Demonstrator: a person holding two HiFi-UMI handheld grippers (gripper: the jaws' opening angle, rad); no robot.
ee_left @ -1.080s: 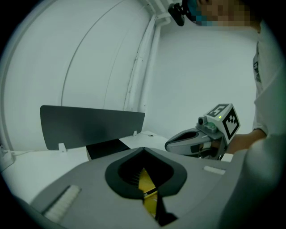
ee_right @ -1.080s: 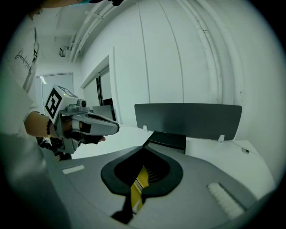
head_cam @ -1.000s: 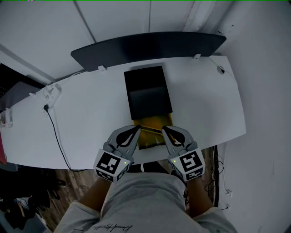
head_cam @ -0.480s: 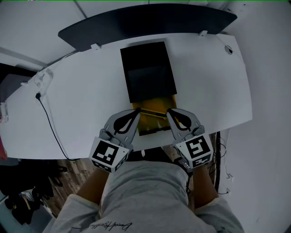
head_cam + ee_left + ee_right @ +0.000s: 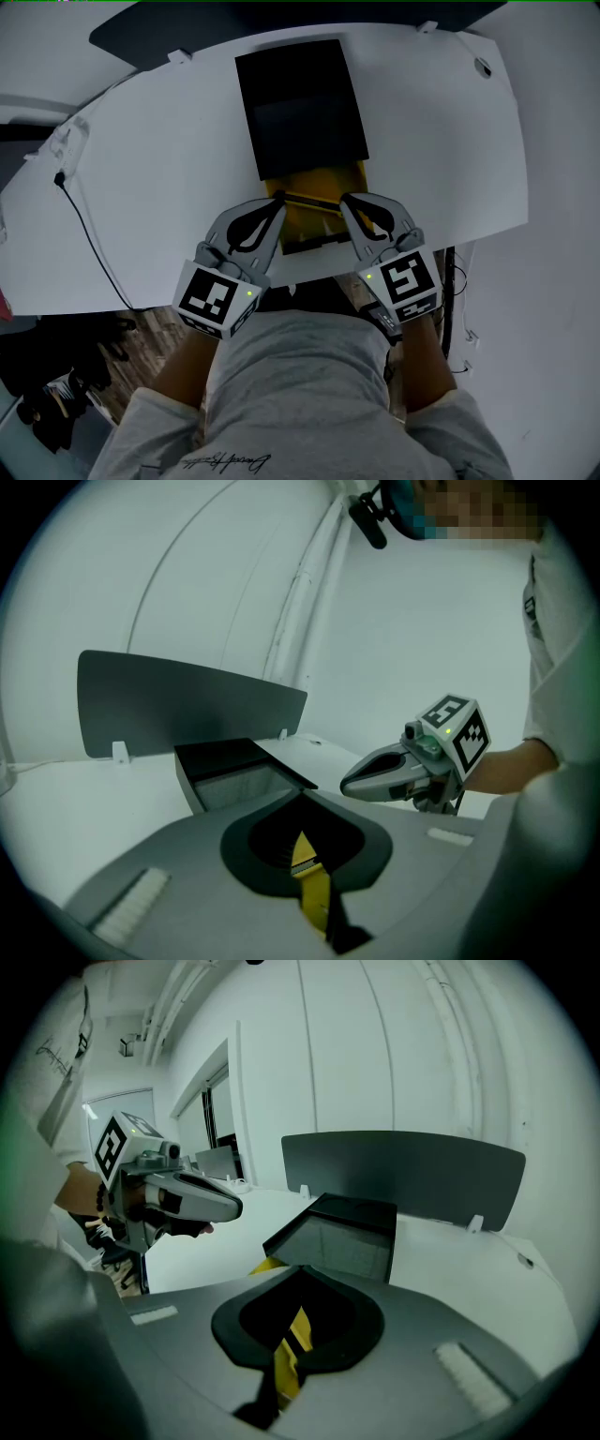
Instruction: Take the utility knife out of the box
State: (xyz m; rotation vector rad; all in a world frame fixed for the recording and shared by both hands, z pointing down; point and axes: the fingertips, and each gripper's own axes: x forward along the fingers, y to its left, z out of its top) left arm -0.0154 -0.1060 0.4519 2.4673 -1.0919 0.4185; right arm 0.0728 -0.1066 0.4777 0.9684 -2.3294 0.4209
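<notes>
Two grippers work as a pair: the left gripper (image 5: 277,202) and the right gripper (image 5: 345,202) each have their jaws pressed together on a side wall of the yellow tray (image 5: 314,225). A thin yellow strip shows edge-on in the slit of each.

The step in hand, as I judge it, is drawing that tray out of the black box (image 5: 300,103) far enough to reach what it carries. To do it well, both sides should pull evenly and level toward the near edge of the table (image 5: 159,178), so the tray does not twist or jam. The thin walls will likely buckle if squeezed askew. Nothing holds the box itself, so it may slide along.

The box lies at the middle of the table, lengthwise from the far edge toward the near one, with its open end facing the person. The tray sticks out of that end, close to the near edge. A slim dark bar (image 5: 309,201) lies across the tray between the two gripper tips. It may be the utility knife, but I cannot tell. The rest of the tray is hidden inside the box.
</notes>
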